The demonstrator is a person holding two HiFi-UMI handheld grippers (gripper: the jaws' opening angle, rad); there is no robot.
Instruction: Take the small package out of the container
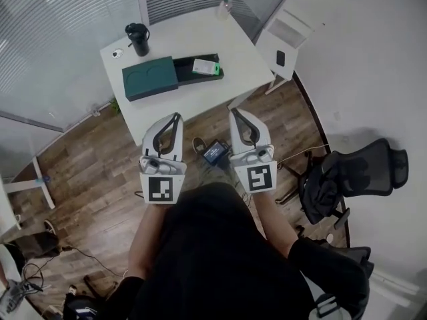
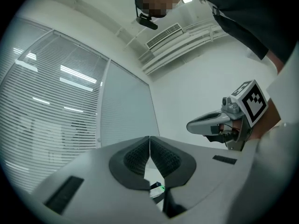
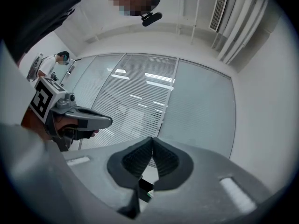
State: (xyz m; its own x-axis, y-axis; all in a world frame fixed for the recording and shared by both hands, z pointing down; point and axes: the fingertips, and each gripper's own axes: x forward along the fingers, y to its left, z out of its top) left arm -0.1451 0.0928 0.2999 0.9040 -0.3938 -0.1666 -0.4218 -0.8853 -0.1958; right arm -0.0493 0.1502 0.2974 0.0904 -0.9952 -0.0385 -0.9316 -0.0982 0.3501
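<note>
On the white table (image 1: pixel 240 59) lies a dark green container (image 1: pixel 193 71), its open tray to the right of its lid (image 1: pixel 150 77). A small white and green package (image 1: pixel 205 66) rests in the tray. Both grippers hover side by side short of the table's near edge, pointing toward it. The left gripper (image 1: pixel 177 116) (image 2: pixel 149 137) is shut with nothing in it, and so is the right gripper (image 1: pixel 233 112) (image 3: pixel 152 138). Through the gap under the left pads a sliver of the package (image 2: pixel 159 188) shows. Each gripper view catches the other gripper beside it.
A black mug (image 1: pixel 138 39) stands at the table's far left and a small bottle (image 1: pixel 227 4) at its far edge. A white side cabinet (image 1: pixel 283 39) sits to the right. A black office chair (image 1: pixel 353 175) and a small device (image 1: pixel 215 152) occupy the wooden floor.
</note>
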